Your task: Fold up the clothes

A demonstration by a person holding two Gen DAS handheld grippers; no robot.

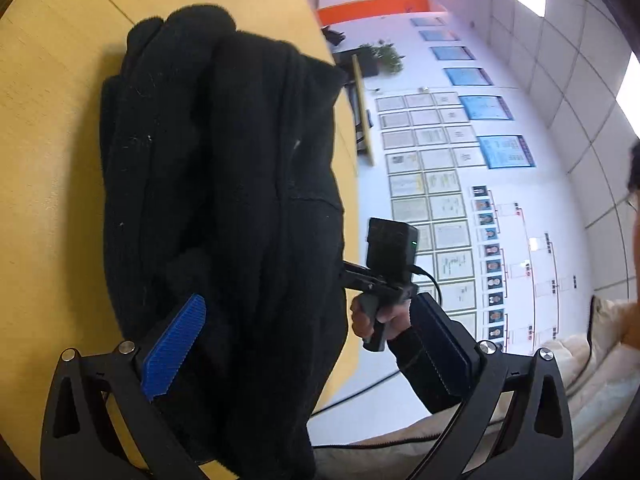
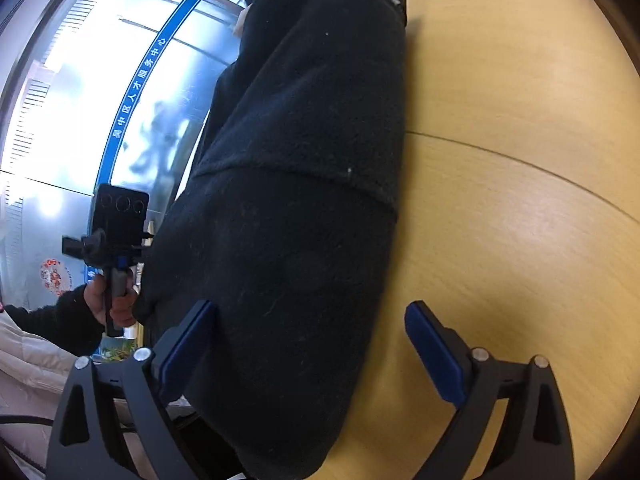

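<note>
A black fleece garment [image 1: 224, 160] lies in a thick folded bundle on the yellow wooden table [image 1: 48, 160]. My left gripper [image 1: 308, 344] is open wide, and the near end of the bundle sits between its blue pads [image 1: 174, 346]. In the right wrist view the same garment [image 2: 304, 160] fills the middle. My right gripper [image 2: 310, 348] is also open and straddles the garment's near end, with one pad against the cloth and the other over bare table [image 2: 520, 200]. Each view shows the other gripper held by a hand [image 1: 376, 320] at the garment's side.
The table's edge [image 1: 352, 152] runs right beside the garment, with floor beyond it. The person's light padded jacket [image 1: 592, 360] and a black cable [image 1: 360, 392] are close to the near side. A wall of framed papers [image 1: 432, 184] stands far behind.
</note>
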